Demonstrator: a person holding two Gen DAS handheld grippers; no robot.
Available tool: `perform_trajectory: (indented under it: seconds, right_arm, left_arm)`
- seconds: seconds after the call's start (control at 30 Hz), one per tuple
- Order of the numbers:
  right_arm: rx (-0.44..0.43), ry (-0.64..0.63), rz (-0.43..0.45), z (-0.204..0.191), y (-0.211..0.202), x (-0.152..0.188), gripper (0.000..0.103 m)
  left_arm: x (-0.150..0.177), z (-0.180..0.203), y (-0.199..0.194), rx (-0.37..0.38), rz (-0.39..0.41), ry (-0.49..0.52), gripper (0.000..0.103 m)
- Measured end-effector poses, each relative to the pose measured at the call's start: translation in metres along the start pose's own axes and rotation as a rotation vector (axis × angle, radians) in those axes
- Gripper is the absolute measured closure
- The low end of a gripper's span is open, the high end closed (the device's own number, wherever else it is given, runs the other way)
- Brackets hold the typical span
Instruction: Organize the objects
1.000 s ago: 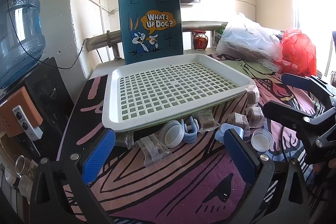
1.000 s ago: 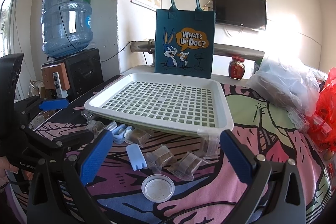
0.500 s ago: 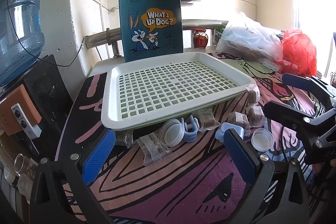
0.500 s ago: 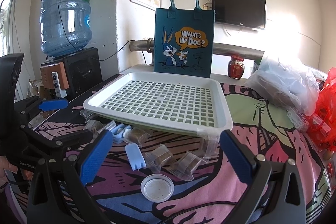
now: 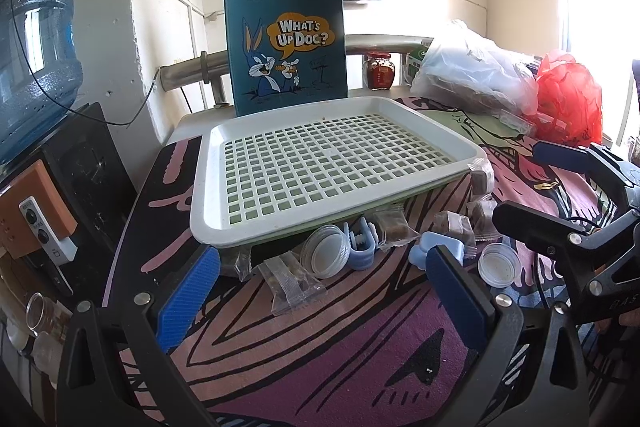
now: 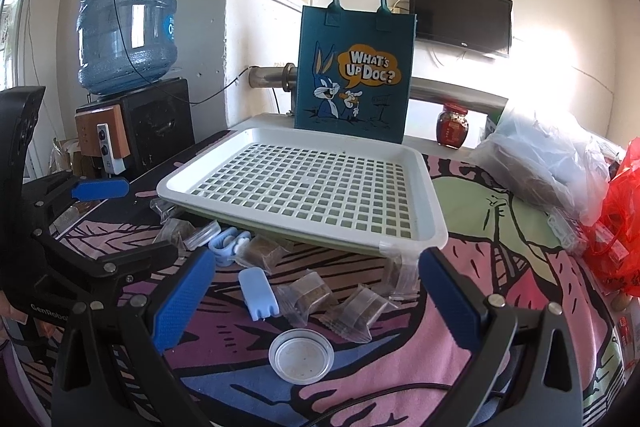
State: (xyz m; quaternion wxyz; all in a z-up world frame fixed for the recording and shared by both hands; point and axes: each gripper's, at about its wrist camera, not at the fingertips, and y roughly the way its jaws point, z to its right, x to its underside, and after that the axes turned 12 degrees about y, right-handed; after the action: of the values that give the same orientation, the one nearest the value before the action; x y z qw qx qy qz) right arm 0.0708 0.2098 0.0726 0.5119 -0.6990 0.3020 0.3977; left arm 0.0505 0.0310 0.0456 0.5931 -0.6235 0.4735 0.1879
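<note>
A white slotted tray [image 5: 332, 163] [image 6: 304, 183] rests tilted on a heap of small items on the patterned tablecloth. Along its near edge lie clear snack packets [image 5: 290, 283] [image 6: 308, 293], light blue clips [image 5: 362, 245] [image 6: 258, 293] and round clear lids [image 5: 496, 265] [image 6: 301, 355]. My left gripper [image 5: 320, 291] is open, low over the cloth, with a packet and a lid just beyond its fingertips. My right gripper [image 6: 312, 301] is open too, with a lid, a clip and packets between and ahead of its fingers. Neither holds anything.
A blue cartoon tote bag [image 5: 286, 39] [image 6: 352, 71] stands behind the tray. A water dispenser [image 6: 128, 19] stands at the left. Clear and red plastic bags [image 5: 480, 75] [image 6: 616, 223] crowd the right side, with a red jar [image 6: 452, 125] by the wall pipe.
Both views shift very slightly. The objects and both open grippers stay as they were.
</note>
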Motion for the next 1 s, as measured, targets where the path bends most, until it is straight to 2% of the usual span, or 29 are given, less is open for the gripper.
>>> perform_trajectory:
  seconds: [0.77,0.87,1.0]
  right_arm:
    - [-0.011,-0.009,0.008,0.000,-0.002,0.001,0.000]
    - [-0.011,-0.004,0.005,0.002,-0.004,0.002,0.000]
    - [-0.010,-0.016,-0.009,0.005,-0.008,0.005,0.000]
  left_arm:
    - [0.002,-0.001,0.003,0.006,-0.015,-0.003,0.000]
    - [0.002,-0.003,0.004,0.023,-0.020,-0.012,0.000]
    - [0.007,-0.011,0.009,0.082,-0.059,-0.052,0.000]
